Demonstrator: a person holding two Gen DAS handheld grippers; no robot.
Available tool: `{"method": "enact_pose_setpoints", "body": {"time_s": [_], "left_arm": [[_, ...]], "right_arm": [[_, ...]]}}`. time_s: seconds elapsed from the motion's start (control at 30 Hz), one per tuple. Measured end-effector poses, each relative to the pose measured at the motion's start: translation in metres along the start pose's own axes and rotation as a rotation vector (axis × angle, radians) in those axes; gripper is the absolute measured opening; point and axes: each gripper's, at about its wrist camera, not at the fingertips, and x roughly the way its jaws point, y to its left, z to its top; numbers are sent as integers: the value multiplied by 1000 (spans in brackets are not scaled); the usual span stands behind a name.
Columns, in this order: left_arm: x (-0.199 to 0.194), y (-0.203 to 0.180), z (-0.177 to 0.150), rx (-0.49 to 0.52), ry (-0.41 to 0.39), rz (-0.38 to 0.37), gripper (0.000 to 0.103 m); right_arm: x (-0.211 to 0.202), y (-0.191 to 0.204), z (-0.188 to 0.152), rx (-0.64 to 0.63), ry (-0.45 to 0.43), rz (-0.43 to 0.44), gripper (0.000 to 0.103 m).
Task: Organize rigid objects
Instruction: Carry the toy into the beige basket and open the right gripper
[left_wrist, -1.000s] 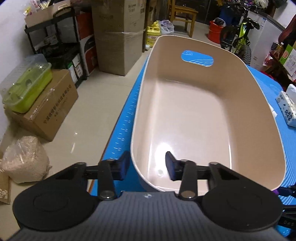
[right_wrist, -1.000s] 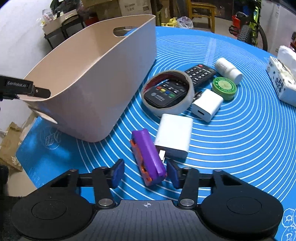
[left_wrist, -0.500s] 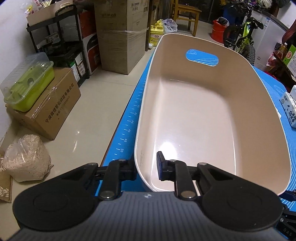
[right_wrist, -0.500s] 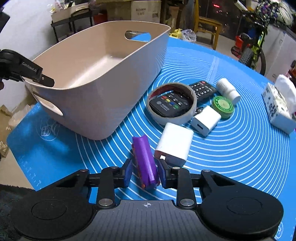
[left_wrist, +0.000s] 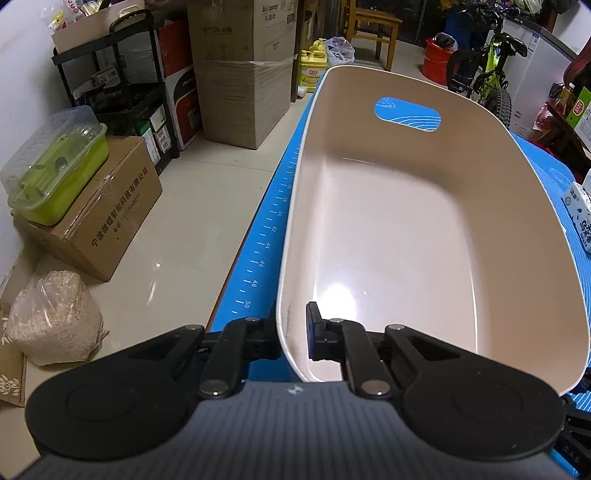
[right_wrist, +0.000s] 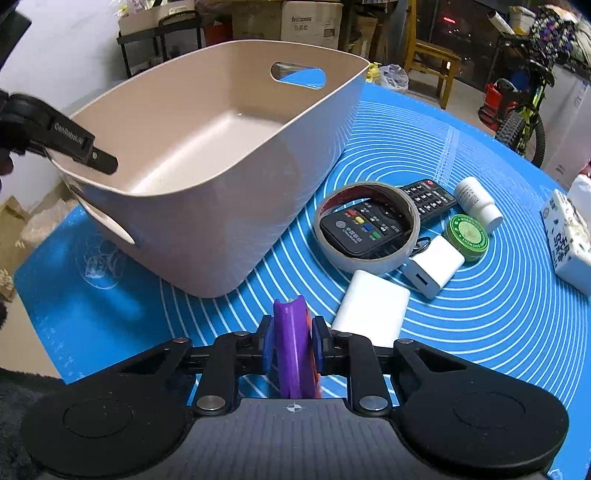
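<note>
A beige plastic tub (left_wrist: 480, 206) stands empty on the blue mat; it also shows in the right wrist view (right_wrist: 229, 192). My left gripper (left_wrist: 291, 332) is shut on the tub's near rim, one finger inside and one outside; it shows at the tub's left edge in the right wrist view (right_wrist: 74, 146). My right gripper (right_wrist: 293, 345) is shut on a purple and orange object (right_wrist: 291, 332), held above the mat just in front of the tub. On the mat to the right lie a white power bank (right_wrist: 373, 306), a white charger (right_wrist: 432, 266), a tape roll (right_wrist: 369, 225) around a black remote (right_wrist: 362, 232), a second remote (right_wrist: 428, 195), a green tin (right_wrist: 467, 232) and a white bottle (right_wrist: 476, 201).
A tissue pack (right_wrist: 565, 240) lies at the mat's right edge. The blue mat's left edge (left_wrist: 258, 258) runs along the table side. On the floor to the left are cardboard boxes (left_wrist: 103, 206), a green container (left_wrist: 55, 166), a sack (left_wrist: 51, 317) and a black shelf (left_wrist: 122, 88).
My left gripper closed on the tub's rim. My right gripper closed on the purple object and lifted it off the mat.
</note>
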Motion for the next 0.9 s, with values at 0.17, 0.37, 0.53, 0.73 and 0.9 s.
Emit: {"method": "enact_pose_setpoints", "body": {"time_s": [0.17,0.37,0.53,0.73,0.9], "left_arm": [[1,1,0,-7,-2,-7,11],[0,0,-1,-15,-8,-6,8],[1,1,0,-16,-8,-7,8],[1,0,-1,-14,-7,-4,8],[1,1,-1,-13,-6,-3,7]], "right_arm": [[2,-2,0,9,6,-3,30],[-5,-3,-1,20,-4,-7,29],[-18,-12,2,72,-41,-22,29],[-47,-25,20,116,-140,-50,29],[-71,-34,52,133,-245,-74,29]]}}
